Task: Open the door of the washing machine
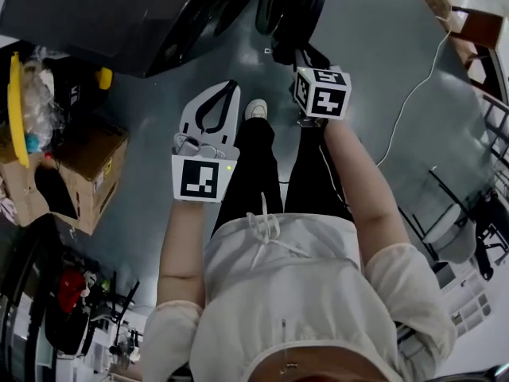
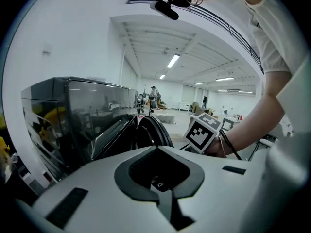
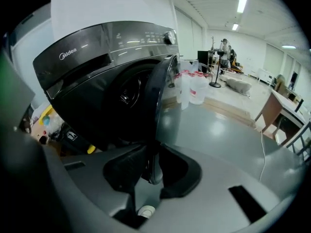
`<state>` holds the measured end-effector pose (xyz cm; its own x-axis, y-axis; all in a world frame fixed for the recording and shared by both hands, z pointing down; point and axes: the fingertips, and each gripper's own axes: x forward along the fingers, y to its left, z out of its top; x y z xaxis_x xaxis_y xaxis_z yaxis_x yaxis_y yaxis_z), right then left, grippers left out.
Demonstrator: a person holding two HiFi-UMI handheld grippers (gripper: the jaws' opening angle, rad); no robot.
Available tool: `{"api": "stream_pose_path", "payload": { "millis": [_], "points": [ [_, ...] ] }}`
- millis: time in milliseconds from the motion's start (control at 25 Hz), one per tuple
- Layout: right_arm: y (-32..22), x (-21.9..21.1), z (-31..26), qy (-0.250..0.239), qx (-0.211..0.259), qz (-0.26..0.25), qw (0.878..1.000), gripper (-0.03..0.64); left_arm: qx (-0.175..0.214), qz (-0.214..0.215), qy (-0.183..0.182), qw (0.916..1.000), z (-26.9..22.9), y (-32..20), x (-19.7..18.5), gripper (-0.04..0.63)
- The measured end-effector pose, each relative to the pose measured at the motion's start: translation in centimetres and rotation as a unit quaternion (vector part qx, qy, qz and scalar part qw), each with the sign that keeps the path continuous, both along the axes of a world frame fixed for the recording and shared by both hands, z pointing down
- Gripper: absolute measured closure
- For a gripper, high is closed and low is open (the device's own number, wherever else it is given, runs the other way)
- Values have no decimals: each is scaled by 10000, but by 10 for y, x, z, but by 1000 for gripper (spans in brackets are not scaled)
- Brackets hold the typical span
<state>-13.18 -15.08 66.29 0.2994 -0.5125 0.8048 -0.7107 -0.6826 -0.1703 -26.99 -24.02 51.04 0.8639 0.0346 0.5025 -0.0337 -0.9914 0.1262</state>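
The dark washing machine (image 1: 95, 14) stands at the upper left of the head view, and its round door (image 1: 290, 6) is swung partly out from the drum. My right gripper (image 1: 296, 54) is at the door's free edge. In the right gripper view the door (image 3: 160, 96) rises straight out from between the jaws, and my right gripper (image 3: 154, 152) is shut on its rim. My left gripper (image 1: 229, 87) hovers lower left over the floor, shut and holding nothing. From the left gripper view, my left gripper (image 2: 156, 149) faces the machine (image 2: 73, 115) and the door (image 2: 153, 132) edge-on.
An open cardboard box (image 1: 87, 173) and a yellow-rimmed heap of clutter (image 1: 14, 110) lie left of the machine. A white cable (image 1: 413, 94) crosses the grey floor at right, near wooden furniture (image 1: 481, 30). Plastic bottles (image 3: 192, 86) stand behind the door. The person's shoe (image 1: 256, 110) is below it.
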Motion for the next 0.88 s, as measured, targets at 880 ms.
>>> {"api": "stream_pose_path", "payload": {
  "millis": [880],
  "points": [
    [172, 161, -11, 501, -56, 80, 9987, 546, 64, 791, -118, 9968, 0, 135, 168, 574]
  ]
}}
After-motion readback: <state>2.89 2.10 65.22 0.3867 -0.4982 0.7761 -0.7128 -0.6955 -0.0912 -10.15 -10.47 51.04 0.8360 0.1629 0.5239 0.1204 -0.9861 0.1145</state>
